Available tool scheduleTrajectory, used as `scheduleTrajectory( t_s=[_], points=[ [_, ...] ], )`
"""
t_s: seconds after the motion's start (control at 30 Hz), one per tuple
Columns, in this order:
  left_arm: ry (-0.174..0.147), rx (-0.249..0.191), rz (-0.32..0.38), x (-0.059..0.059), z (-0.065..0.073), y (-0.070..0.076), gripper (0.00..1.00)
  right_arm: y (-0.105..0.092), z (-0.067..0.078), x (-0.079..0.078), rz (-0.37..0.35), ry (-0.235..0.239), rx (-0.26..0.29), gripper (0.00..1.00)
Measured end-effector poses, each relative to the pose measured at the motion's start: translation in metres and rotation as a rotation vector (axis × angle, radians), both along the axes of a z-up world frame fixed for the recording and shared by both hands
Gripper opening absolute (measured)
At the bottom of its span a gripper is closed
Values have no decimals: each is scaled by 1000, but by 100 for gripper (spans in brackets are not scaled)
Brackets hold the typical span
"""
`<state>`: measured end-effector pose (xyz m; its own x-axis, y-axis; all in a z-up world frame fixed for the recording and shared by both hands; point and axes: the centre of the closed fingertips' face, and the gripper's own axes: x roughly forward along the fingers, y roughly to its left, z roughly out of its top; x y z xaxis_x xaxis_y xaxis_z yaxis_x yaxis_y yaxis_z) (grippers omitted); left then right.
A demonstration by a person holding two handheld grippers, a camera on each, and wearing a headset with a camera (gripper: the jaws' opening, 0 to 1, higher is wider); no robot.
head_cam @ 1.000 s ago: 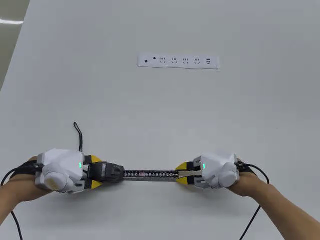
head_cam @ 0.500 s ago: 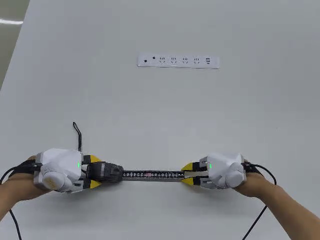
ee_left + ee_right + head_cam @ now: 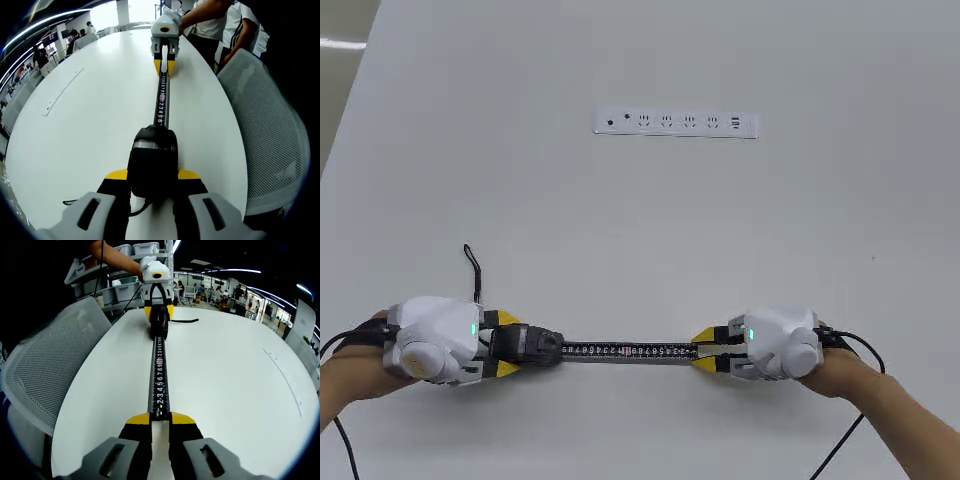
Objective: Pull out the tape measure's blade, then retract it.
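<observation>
The tape's case (image 3: 528, 345) lies at the near left of the table (image 3: 650, 230), its blade (image 3: 630, 351) drawn out flat toward the right. Our left gripper (image 3: 512, 345) clamps the case between its jaws; our right gripper (image 3: 704, 351) pinches the blade's end. We judge this to be the pull-out step. The next move calls for a straight pull rightward with the case held firm, then guiding the end back slowly so it cannot snap.

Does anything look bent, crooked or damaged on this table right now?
Nothing stands out. The dark numbered blade runs straight from the black tape measure case in the left gripper to the right gripper clamped on its tip. The white power strip lies flat, well apart.
</observation>
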<state>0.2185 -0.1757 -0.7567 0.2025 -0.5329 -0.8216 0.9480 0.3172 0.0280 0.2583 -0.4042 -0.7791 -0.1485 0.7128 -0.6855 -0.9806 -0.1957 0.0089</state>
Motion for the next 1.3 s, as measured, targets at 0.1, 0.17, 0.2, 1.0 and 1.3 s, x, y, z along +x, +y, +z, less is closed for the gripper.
scheduleTrajectory(
  t_s=[0.1,0.17,0.2,1.0,1.3],
  points=[
    [0,0,0,0,0,0,28,-3,0,1,-2,-1,-3,9],
    [1,0,0,0,0,0,28,-5,0,1,-2,-2,-4,9],
    [1,-1,0,0,0,0,28,-6,0,1,-4,-1,-4,9],
    [9,7,-12,0,0,0,28,-27,0,5,-17,2,-14,9],
    [16,10,-14,-1,-1,-1,28,-36,0,6,-25,1,-16,9]
  ],
)
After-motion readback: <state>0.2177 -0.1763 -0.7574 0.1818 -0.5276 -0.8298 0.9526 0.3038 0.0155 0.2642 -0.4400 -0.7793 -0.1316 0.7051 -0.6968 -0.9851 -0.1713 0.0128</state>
